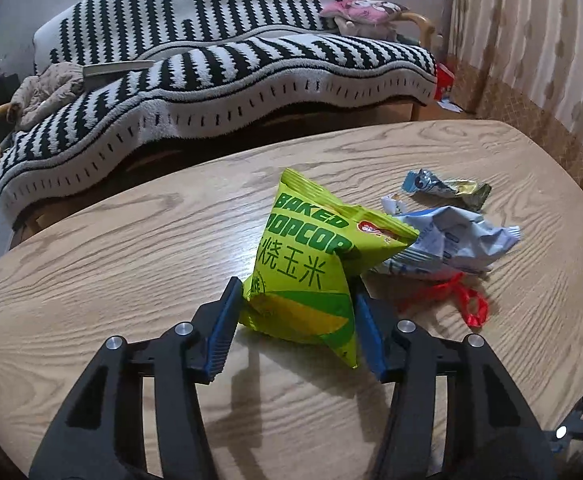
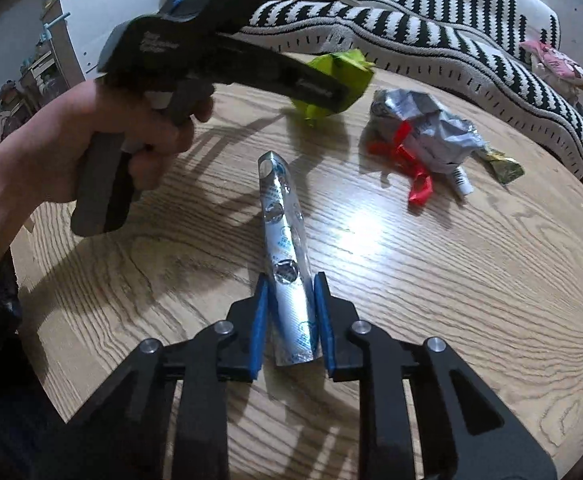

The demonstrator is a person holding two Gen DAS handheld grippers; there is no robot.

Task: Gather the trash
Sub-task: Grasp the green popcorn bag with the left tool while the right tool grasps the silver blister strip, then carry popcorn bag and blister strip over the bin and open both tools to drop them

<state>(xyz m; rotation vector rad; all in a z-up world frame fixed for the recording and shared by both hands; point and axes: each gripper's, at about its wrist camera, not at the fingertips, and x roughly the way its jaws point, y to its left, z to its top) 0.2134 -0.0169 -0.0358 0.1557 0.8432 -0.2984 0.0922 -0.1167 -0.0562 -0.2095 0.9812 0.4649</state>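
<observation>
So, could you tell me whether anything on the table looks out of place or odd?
Only the litter itself: a crumpled white wrapper tangled with a red ribbon lies loose on the wooden table, with a twisted small wrapper beside it. Nothing looks spilled or broken.

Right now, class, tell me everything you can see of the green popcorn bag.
The green popcorn bag is a glossy, puffed snack pouch printed "BAKED POPCORN" with Chinese characters and yellow-green stripes. It sits tilted on the wooden table, crimped top pointing away, between the left gripper pads, which touch its sides. A crumpled white-blue wrapper lies against its right.
</observation>
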